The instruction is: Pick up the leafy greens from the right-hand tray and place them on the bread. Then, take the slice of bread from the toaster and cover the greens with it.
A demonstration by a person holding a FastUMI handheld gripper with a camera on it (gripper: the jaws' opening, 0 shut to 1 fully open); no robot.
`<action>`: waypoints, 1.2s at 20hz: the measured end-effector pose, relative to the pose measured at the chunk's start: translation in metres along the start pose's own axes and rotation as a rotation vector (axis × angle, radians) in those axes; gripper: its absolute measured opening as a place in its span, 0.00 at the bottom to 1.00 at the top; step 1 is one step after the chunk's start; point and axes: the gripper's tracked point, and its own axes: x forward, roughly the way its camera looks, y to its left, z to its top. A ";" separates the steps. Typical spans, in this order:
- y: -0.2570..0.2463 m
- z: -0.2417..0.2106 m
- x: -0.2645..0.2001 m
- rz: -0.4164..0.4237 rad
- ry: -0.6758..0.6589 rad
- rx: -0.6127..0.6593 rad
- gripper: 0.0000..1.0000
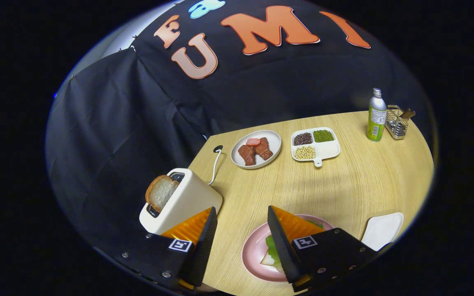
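Pale wood-grain table point(344, 193) with a curved far edge, backed by creased black cloth point(117, 123) draped as the booth wall. Hand-held gripper point(241, 220) spread wide with nothing between the fingers, hovering above the near part of the table. Left of the fingers, a cream, rounded toaster point(183, 201) with a crusty slice of bread point(161, 191) sticking out of its slot and a white cord point(215, 162) running back toward the cloth. Partly behind the right finger, a glossy pink plate point(255, 250) holding leafy greens point(272, 246) on what looks like a bread slice point(269, 260), mostly hidden. Just right of that, a white tray point(385, 230) with rounded corners. Farther back, a round white plate of brown meat pieces point(255, 152), a divided white dish of beans point(315, 144), a green bottle point(377, 117) with a silver cap, and a wire holder point(397, 123).
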 end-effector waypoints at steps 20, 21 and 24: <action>0.142 0.027 -0.011 0.094 0.096 -0.271 0.96; 0.151 0.028 -0.007 0.103 0.107 -0.278 0.96; 0.176 0.030 0.005 0.124 0.144 -0.306 0.96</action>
